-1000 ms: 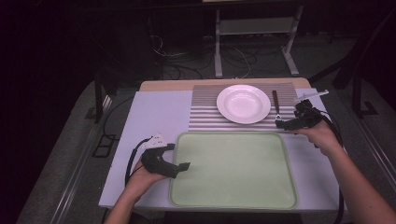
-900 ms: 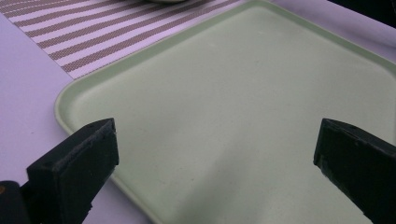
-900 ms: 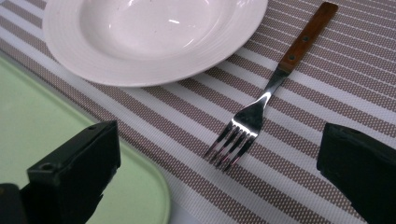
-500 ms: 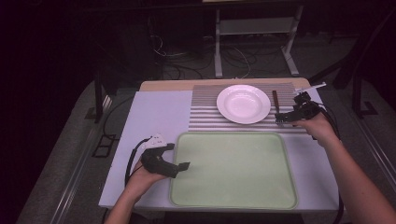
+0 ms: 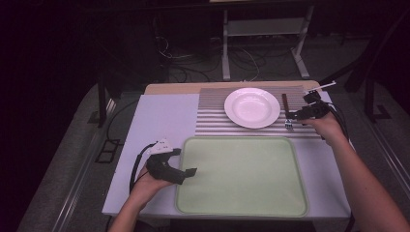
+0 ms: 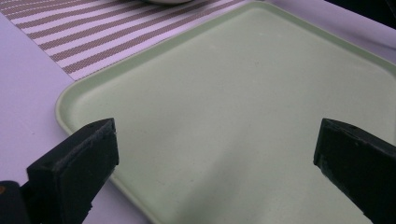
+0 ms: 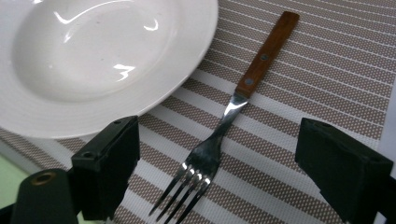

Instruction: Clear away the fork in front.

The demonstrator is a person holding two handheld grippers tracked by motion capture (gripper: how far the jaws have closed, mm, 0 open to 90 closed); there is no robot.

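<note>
- In the high view we see a pale counter (image 5: 164,116) in the middle of the frame, with dark floor around it.
- A light green tray (image 5: 241,174) lies across the lower centre of the counter, with nothing on it.
- Above the tray, in the upper centre, a striped placemat (image 5: 212,121) carries a white plate (image 5: 252,107).
- A fork (image 5: 286,112) with a brown wooden handle lies on the placemat just to the right of the plate, apart from it.
- In the right gripper view the fork (image 7: 233,121) lies with its tines toward the bottom of the frame and its handle toward the upper right.
- The right claw (image 5: 296,115), held by a hand at the right of the high view, sits low at the fork's tine end. Its jaws are spread wide on either side of the tines and touch nothing.
- The left claw (image 5: 186,162), at the lower left of the high view, rests at the tray's left edge. In the left gripper view its jaws stand far apart over the bare tray (image 6: 243,116), grasping nothing.
</note>
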